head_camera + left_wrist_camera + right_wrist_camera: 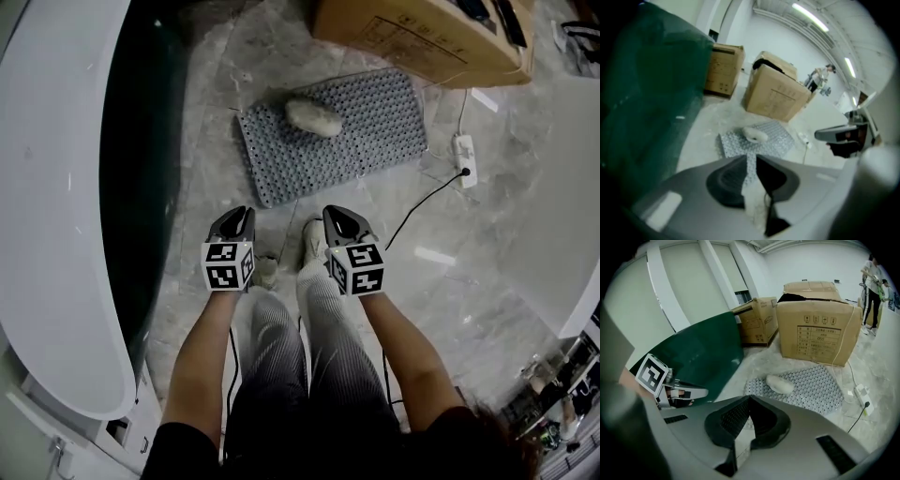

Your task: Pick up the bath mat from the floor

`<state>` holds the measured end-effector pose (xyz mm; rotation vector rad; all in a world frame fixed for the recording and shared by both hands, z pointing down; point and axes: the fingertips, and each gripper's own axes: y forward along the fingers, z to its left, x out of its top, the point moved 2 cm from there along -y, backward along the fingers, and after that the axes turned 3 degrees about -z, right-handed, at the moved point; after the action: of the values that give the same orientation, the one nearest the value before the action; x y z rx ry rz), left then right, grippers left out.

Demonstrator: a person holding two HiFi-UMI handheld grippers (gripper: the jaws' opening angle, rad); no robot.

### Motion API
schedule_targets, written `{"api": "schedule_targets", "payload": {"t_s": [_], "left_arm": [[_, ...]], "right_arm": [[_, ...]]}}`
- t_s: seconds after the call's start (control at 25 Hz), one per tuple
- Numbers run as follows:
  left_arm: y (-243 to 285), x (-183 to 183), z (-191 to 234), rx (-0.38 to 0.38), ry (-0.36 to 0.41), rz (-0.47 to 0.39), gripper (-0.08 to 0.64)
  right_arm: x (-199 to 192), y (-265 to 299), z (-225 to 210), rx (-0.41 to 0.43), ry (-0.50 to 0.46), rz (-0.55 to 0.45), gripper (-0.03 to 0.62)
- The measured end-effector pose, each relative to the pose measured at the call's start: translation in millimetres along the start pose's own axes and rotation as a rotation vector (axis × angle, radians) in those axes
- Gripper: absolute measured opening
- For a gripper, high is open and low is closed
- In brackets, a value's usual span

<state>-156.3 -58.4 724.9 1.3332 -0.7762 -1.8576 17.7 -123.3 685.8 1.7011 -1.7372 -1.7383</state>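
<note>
The grey studded bath mat (375,122) lies flat on the marble floor ahead of me, with a pale fuzzy lump (314,115) resting on its left half. Both grippers hover side by side above the floor, short of the mat's near edge. My left gripper (246,214) has its jaws a narrow gap apart with nothing between them; in the left gripper view (751,158) the mat (776,140) shows through the gap. My right gripper (330,214) has its tips together, and in its own view (750,397) it points at the mat (811,385) and the lump (779,384).
A white bathtub (56,187) with a dark green side runs along the left. Cardboard boxes (422,37) stand beyond the mat. A power strip (464,157) with a black cable lies to the mat's right. The person's feet (314,242) stand just behind the grippers.
</note>
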Motion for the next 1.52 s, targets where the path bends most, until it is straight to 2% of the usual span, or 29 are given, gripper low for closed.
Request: {"api": "schedule_targets", "payload": {"t_s": [0.32, 0.56, 0.96, 1.12, 1.32, 1.52], "left_arm": [[58, -38, 26, 0.037, -0.028, 0.034, 0.148], [97, -66, 34, 0.047, -0.027, 0.065, 0.178], [164, -111, 55, 0.063, -0.070, 0.101, 0.179], [186, -126, 69, 0.085, -0.120, 0.105, 0.178], [209, -140, 81, 0.111, -0.146, 0.106, 0.178], [230, -152, 84, 0.119, -0.140, 0.105, 0.178]], "right_arm": [[-36, 49, -17, -0.009, -0.010, 0.013, -0.002], [-65, 80, -30, -0.016, -0.040, 0.018, -0.002], [-114, 131, -45, 0.005, -0.041, 0.030, -0.002], [-130, 143, -51, 0.006, -0.029, 0.033, -0.002], [-148, 153, -57, 0.010, 0.000, 0.028, -0.002], [-165, 161, -61, 0.011, 0.031, 0.029, -0.002]]}}
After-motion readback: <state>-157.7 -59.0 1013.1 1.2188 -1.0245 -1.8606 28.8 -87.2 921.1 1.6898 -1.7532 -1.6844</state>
